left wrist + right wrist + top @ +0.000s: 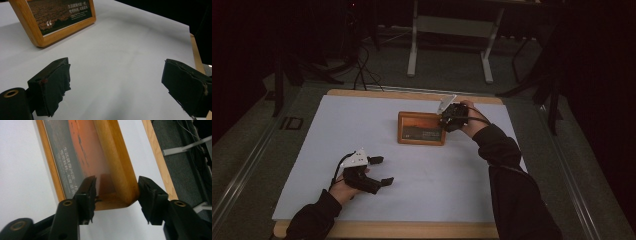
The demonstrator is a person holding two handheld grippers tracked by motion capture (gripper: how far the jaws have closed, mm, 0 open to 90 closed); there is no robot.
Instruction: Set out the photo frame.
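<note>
Where the right gripper (451,120) meets the wooden picture frame (421,128), its 2 black jaws straddle the frame's right end corner, 1 in front of the glazed face, 1 behind the back edge. Right gripper view: the front pad sits right against the glass, the rear pad stands just off the wood with a thin gap showing, so jaws are parted around the frame (110,165), not squeezing it. Frame stands upright on the white sheet (412,165), slightly right of table centre, toward the far edge. Light varnished wood, rounded corners, smooth thick rim; print inside is orange over dark with small white text.

Left gripper (379,171) rests low on the sheet at near left, jaws spread wide with bare paper between them. Its pads (53,87) are matte black, frayed at the edges. Left gripper view puts the frame's lower corner (40,37) ahead, well apart from the jaws.

Sheet is smooth matte white on a wood-edged table (412,231)
</note>
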